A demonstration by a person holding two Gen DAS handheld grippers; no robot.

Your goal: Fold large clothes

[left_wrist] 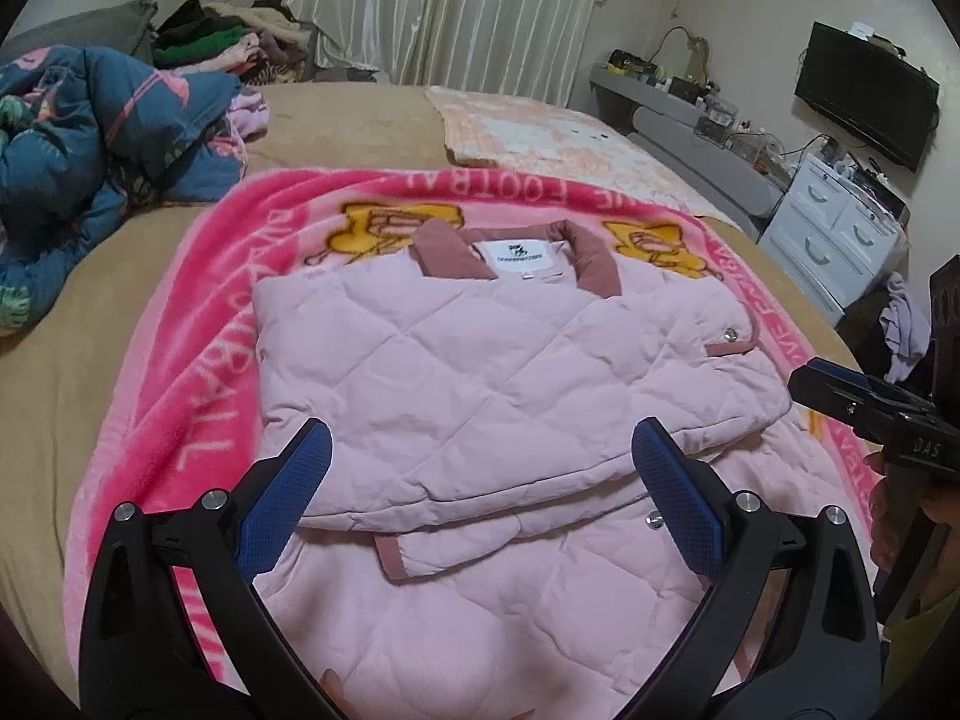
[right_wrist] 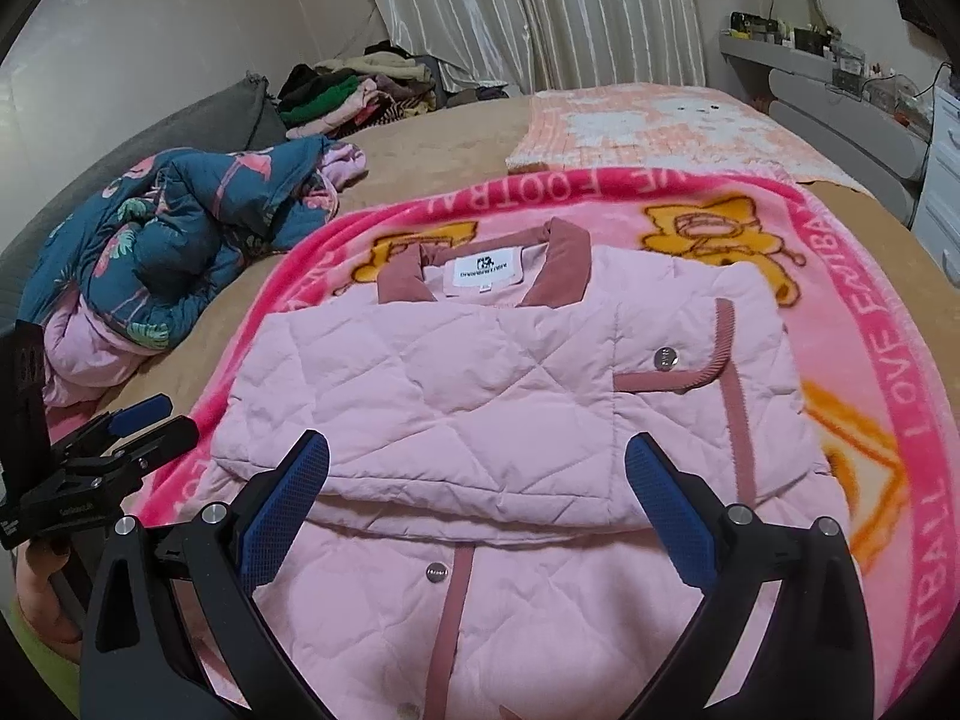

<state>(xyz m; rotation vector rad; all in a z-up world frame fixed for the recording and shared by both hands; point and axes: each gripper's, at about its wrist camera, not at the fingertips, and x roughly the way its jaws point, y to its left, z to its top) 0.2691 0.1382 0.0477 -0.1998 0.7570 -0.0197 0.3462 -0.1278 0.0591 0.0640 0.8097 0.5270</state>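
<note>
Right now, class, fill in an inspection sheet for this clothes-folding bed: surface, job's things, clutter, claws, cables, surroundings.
Surface: tan bed cover with a pink football blanket spread over it.
Job's things: pink quilted jacket lies on the blanket, sides folded in, collar away from the cameras.
Clutter: crumpled blue floral quilt; heap of clothes by the curtain; pale peach mat.
Claws: left claw open, empty, above the jacket's near part; right claw open, empty.
Cables: wires near the television.
Surroundings: curtains, white drawers, cluttered shelf.
</note>
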